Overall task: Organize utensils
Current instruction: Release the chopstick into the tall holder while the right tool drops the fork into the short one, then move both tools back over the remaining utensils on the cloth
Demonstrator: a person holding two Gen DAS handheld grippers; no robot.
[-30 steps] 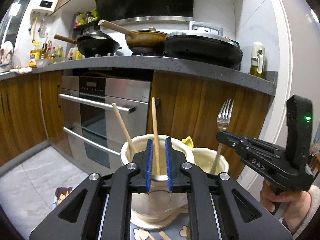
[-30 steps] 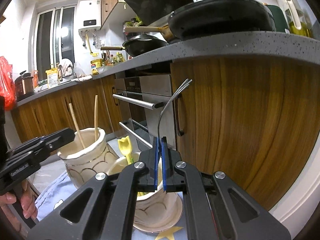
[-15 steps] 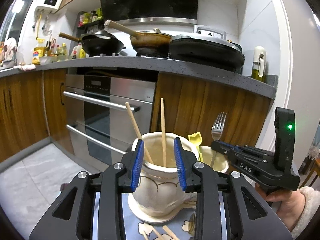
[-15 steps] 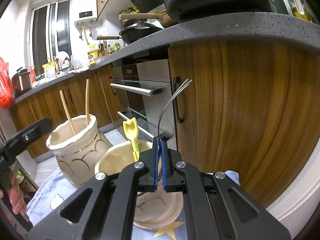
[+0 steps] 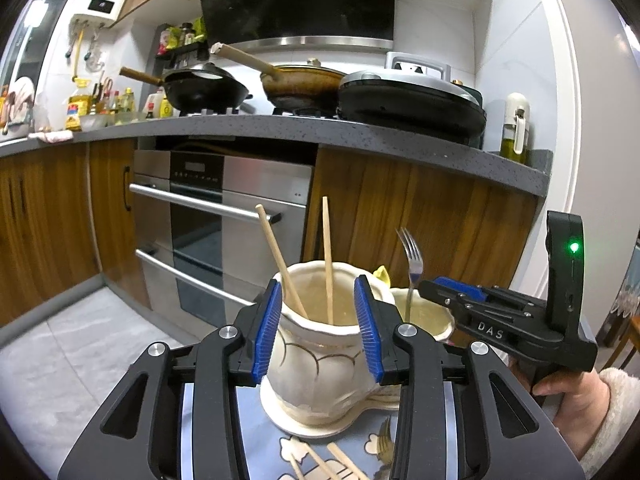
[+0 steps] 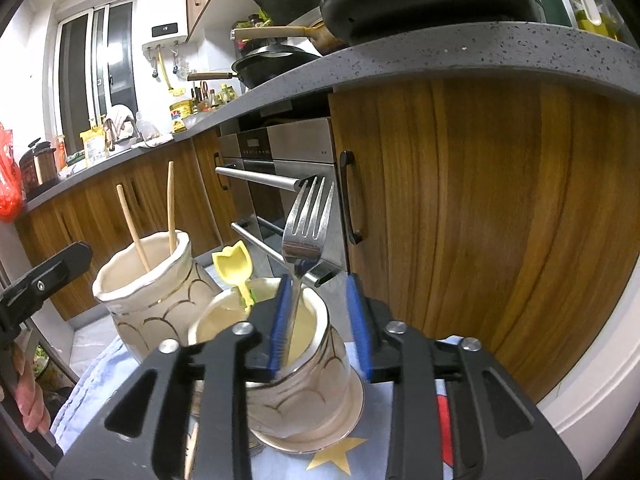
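A tall cream holder (image 5: 320, 344) with gold lines stands on a saucer and holds two wooden chopsticks (image 5: 327, 260). My left gripper (image 5: 318, 328) is open, its blue pads either side of the holder's rim. A second cream holder (image 6: 296, 344) to its right holds a yellow spoon (image 6: 234, 268) and a metal fork (image 6: 306, 232). My right gripper (image 6: 320, 320) is open around this holder; the fork stands free inside, leaning by the left pad. The right gripper also shows in the left wrist view (image 5: 452, 296). More chopsticks (image 5: 320, 464) lie on the cloth.
Both holders stand on a blue patterned cloth (image 6: 332, 460) on a low table. Behind are wooden cabinets (image 6: 480, 208), an oven (image 5: 224, 216) and a grey counter (image 5: 360, 132) with pans.
My left gripper let go of a chopstick in the tall holder, opened and drew back. My right gripper lowered the fork into the second holder and opened, releasing it.
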